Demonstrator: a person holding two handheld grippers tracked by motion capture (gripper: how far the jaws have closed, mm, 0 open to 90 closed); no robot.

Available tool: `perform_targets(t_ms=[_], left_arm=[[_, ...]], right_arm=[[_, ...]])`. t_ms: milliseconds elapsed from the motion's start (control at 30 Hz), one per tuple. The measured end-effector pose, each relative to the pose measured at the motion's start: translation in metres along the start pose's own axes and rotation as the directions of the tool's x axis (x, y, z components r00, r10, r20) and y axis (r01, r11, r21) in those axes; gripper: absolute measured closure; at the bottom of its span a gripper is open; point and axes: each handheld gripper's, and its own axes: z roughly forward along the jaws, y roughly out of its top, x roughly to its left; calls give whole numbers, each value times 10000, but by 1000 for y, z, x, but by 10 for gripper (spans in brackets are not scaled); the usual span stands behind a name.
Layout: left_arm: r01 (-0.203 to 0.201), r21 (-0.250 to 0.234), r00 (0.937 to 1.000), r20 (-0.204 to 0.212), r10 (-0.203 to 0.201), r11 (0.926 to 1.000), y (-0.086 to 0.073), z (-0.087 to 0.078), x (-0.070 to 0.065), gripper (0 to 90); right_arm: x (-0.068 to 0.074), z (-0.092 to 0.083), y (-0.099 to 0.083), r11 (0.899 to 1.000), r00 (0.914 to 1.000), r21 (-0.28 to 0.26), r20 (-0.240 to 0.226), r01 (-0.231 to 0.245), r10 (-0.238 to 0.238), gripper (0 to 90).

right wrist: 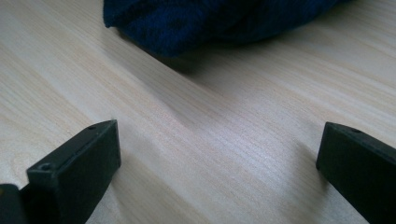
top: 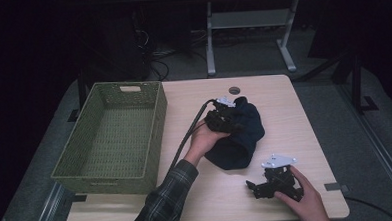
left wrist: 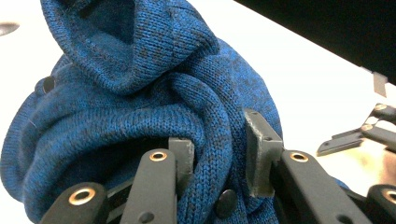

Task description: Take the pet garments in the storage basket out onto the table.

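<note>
The room behind the pale wooden table is lying too dark to make out. One green woven basket is sitting at the left, hanging over the edge. The left gripper is pinching a fold of one bumpy blue knitted sweater, mid-table. The right gripper is resting nearby, jaws wide apart.

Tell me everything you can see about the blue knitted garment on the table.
The blue knitted garment is a dark blue, flecked knit, bunched into a rumpled heap rather than folded. Dark buttons show on it, and a ribbed edge curls at the top. It lies on the light wooden table, right of the green basket and apart from it. The left gripper has a thick fold between its jaws. The right gripper rests open nearby, not touching it.
</note>
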Motion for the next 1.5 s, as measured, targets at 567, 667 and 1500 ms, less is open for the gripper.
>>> perform_targets(t_ms=[567, 667, 1500], left_arm=[[-660, 700, 9915, -1073, 733, 9954, -2, -5, -3, 173], [-769, 639, 9883, -1272, 846, 9950, -2, -14, -6, 141], [-1003, -302, 9785, -1840, 931, 9945, -42, -77, -27, 129]], right_arm=[[0, 0, 0, 10000, 10000, 20, 11, 32, -33, 0], [0, 0, 0, 10000, 10000, 11, 6, 13, -13, 0], [0, 0, 0, 10000, 10000, 39, 0, -14, 14, 0]])
